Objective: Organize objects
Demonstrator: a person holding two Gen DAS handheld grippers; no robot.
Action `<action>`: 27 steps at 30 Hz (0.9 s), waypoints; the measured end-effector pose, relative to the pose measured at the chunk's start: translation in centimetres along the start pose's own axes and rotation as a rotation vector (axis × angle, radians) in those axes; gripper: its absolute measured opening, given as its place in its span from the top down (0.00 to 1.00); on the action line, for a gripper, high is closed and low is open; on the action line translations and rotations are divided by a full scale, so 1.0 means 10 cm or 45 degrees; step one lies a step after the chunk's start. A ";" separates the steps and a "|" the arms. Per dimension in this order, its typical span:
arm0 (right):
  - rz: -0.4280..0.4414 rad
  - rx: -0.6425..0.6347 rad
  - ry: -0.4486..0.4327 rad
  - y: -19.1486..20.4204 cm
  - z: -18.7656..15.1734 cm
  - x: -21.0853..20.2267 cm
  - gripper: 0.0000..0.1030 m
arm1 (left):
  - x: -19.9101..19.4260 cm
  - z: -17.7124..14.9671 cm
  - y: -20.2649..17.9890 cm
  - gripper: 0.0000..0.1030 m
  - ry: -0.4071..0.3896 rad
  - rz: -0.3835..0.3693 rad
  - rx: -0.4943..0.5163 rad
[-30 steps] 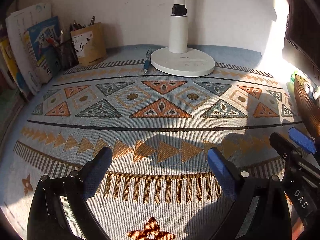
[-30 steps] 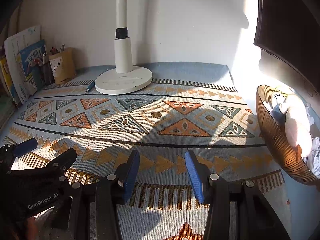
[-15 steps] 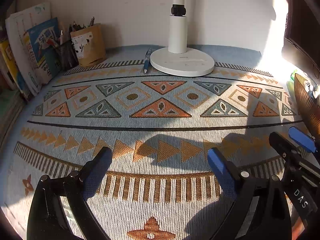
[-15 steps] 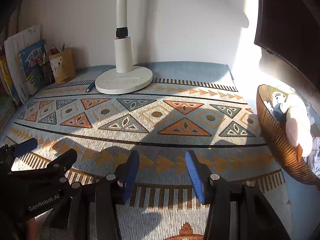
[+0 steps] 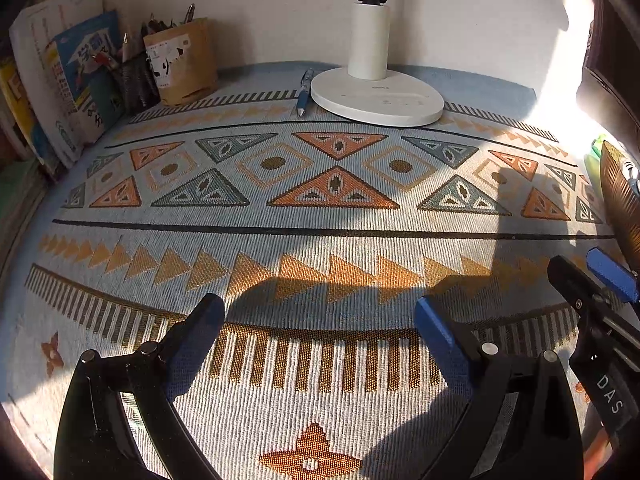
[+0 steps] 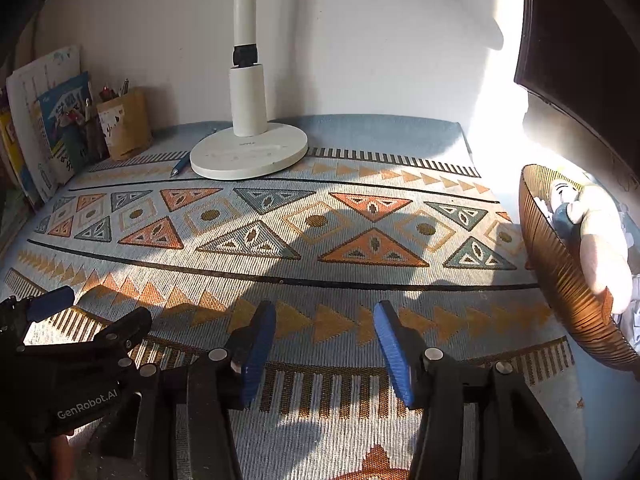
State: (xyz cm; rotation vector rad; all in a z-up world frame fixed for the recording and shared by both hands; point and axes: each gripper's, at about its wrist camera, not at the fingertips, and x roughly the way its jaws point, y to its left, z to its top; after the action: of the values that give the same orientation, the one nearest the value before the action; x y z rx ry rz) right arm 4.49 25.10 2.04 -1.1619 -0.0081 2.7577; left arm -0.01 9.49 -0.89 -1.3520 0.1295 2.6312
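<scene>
A blue pen [image 5: 304, 94] lies on the patterned mat [image 5: 320, 232], touching the left edge of the white lamp base [image 5: 378, 98]. It also shows in the right wrist view as the pen [image 6: 180, 165]. My left gripper [image 5: 318, 308] hovers low over the near part of the mat, open wide with nothing between its fingers. My right gripper [image 6: 324, 312] hangs beside it on the right; its jaws are opening and only bare mat lies between them. Both grippers are well short of the pen.
A brown pen holder [image 5: 182, 62] with several pens and leaning books [image 5: 60, 72] stand at the back left against the wall. A brown ribbed basket [image 6: 560, 272] holding a plush toy [image 6: 596, 232] sits at the right edge. A dark frame hangs above it.
The right gripper's jaws have spread slightly. Both grippers stay over the same patch of mat, and nothing on the mat has moved.
</scene>
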 end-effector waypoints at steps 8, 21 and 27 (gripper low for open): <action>0.015 -0.013 0.054 0.00 -0.01 0.07 0.52 | -0.04 -0.04 0.01 0.01 0.011 0.006 -0.012; 0.005 0.106 0.239 -0.20 -0.04 0.31 0.00 | -0.04 -0.05 0.02 0.00 -0.006 0.007 -0.016; 0.029 0.076 0.194 -0.19 -0.09 0.26 0.00 | -0.04 -0.05 0.02 0.00 -0.006 0.009 -0.013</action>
State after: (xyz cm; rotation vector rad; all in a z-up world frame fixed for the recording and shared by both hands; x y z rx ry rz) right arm 3.53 27.26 -0.32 -1.3604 0.1049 2.6612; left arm 0.60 9.22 -0.87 -1.3509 0.1202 2.6446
